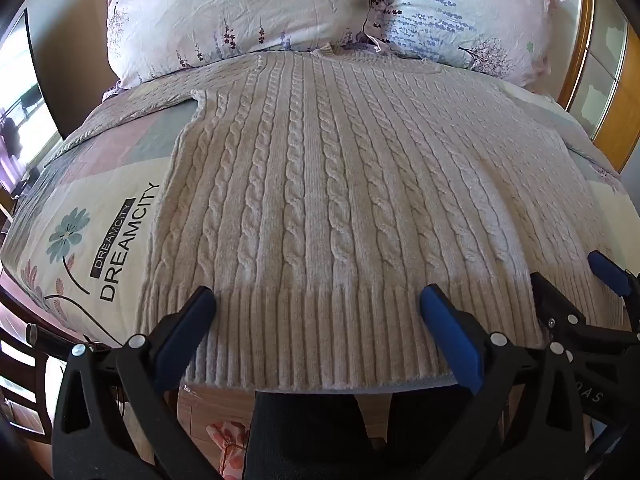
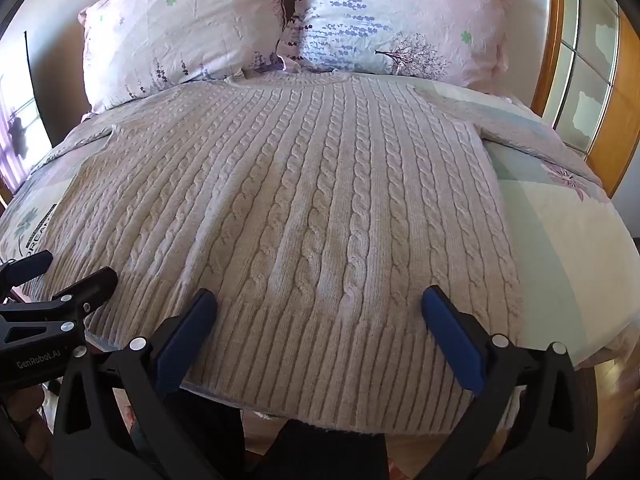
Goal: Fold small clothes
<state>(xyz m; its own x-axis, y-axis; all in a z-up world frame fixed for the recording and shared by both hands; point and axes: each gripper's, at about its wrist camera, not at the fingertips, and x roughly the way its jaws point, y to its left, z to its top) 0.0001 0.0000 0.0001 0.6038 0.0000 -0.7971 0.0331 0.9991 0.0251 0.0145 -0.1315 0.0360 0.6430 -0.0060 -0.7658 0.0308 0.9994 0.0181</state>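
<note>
A cream cable-knit sweater (image 1: pixel 340 184) lies flat on the bed, hem toward me, collar by the pillows; it also shows in the right wrist view (image 2: pixel 320 208). My left gripper (image 1: pixel 318 300) is open, its blue pads hovering over the ribbed hem near the left side. My right gripper (image 2: pixel 319 300) is open over the hem's right part, holding nothing. The right gripper (image 1: pixel 576 276) shows at the right edge of the left wrist view, and the left gripper (image 2: pixel 68 272) shows at the left edge of the right wrist view.
Two floral pillows (image 1: pixel 240 12) (image 2: pixel 400 20) lean at the bed's head. The printed bedsheet (image 1: pixel 96 248) (image 2: pixel 560 220) surrounds the sweater. A wooden-framed panel (image 2: pixel 580 80) stands on the right. The bed's near edge and the floor (image 1: pixel 216 408) lie below the hem.
</note>
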